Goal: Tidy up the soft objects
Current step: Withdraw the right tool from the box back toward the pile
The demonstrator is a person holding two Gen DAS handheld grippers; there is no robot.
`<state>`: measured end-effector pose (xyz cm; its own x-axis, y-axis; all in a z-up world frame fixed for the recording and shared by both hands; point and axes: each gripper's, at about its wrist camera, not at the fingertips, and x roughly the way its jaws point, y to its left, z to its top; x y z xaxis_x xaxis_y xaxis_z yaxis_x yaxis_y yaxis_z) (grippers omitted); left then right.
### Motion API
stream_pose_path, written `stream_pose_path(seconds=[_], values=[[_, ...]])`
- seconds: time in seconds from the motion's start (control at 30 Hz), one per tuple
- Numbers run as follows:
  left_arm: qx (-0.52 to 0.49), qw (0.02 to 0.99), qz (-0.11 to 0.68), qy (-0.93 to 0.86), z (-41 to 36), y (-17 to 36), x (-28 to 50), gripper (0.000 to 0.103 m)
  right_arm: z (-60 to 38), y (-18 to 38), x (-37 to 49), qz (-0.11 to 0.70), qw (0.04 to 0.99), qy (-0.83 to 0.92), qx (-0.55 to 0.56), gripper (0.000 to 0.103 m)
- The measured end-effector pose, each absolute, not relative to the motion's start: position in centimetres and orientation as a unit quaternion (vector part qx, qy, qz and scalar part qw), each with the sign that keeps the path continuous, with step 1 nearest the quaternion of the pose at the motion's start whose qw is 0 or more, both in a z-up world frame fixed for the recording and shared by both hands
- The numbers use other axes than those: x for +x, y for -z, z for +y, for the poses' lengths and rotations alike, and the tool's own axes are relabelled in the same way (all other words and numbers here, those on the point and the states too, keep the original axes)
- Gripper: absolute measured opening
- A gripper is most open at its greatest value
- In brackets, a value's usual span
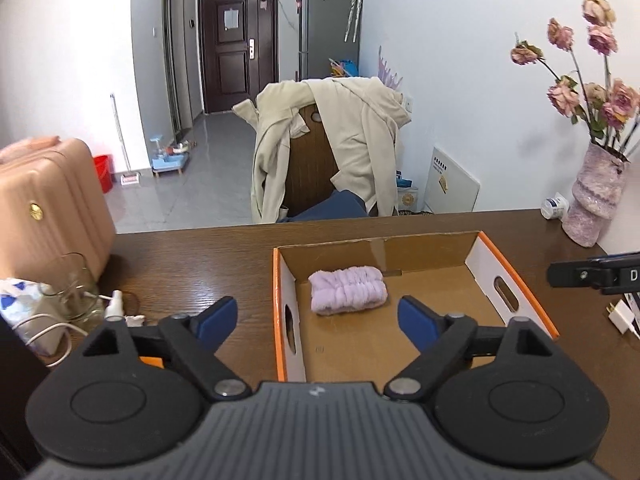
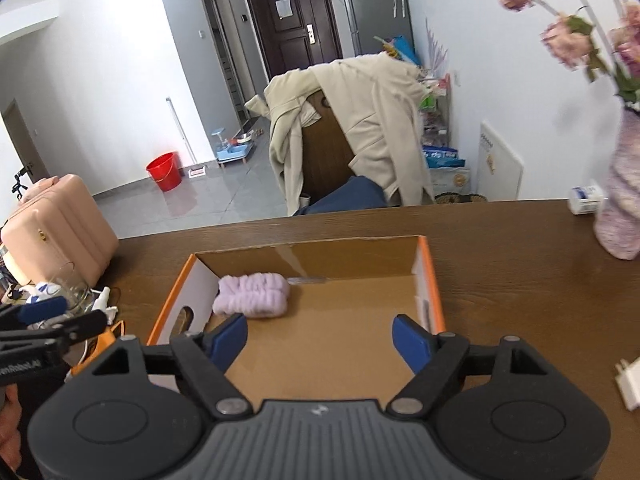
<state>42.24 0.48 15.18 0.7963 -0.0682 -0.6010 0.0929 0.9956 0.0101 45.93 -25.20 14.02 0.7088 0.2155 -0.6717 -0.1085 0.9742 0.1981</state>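
Flowers [image 2: 568, 40] blurred + cut off top/right; vase [image 2: 624, 208] cut off at right edge.

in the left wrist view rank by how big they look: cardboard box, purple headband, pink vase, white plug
1. cardboard box
2. pink vase
3. purple headband, close to the vase, so unsure
4. white plug, cut by the edge

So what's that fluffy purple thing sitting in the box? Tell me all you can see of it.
The lilac bundle looks like soft plush fabric, ribbed into puffy ridges and folded or rolled into a short, chunky shape. It lies flat on the floor of the cardboard box, towards the far left corner, close to the white side wall with the handle hole. Nothing grips it: both grippers stand open and clear of it, and nothing else seems to be in the box.
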Motion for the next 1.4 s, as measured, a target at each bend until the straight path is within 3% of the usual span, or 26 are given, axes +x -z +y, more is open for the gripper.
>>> stream_pose_path(seconds=[0.33, 0.7, 0.87, 1.4], values=[[0.012, 0.958, 0.285, 0.025, 0.2, -15.0, 34.0, 0.101, -27.1, -14.5, 38.3, 0.343, 0.937, -0.064, 0.023, 0.086], [-0.011, 0.976, 0.214, 0.019, 0.7, -10.2, 20.6, 0.103, -28.1, -10.1, 25.0, 0.247, 0.967, -0.061, -0.011, 0.09], [-0.018, 0.976, 0.214, 0.032, 0.7, -6.7, 15.9, 0.103, -29.4, -7.6, 19.0, 0.195, 0.978, -0.069, 0.032, 0.103], [0.003, 0.987, 0.16, 0.024, 0.1, -3.1, 5.1, 0.103, -26.5, -0.6, 5.2, 0.139, 0.986, -0.08, 0.043, 0.103]])
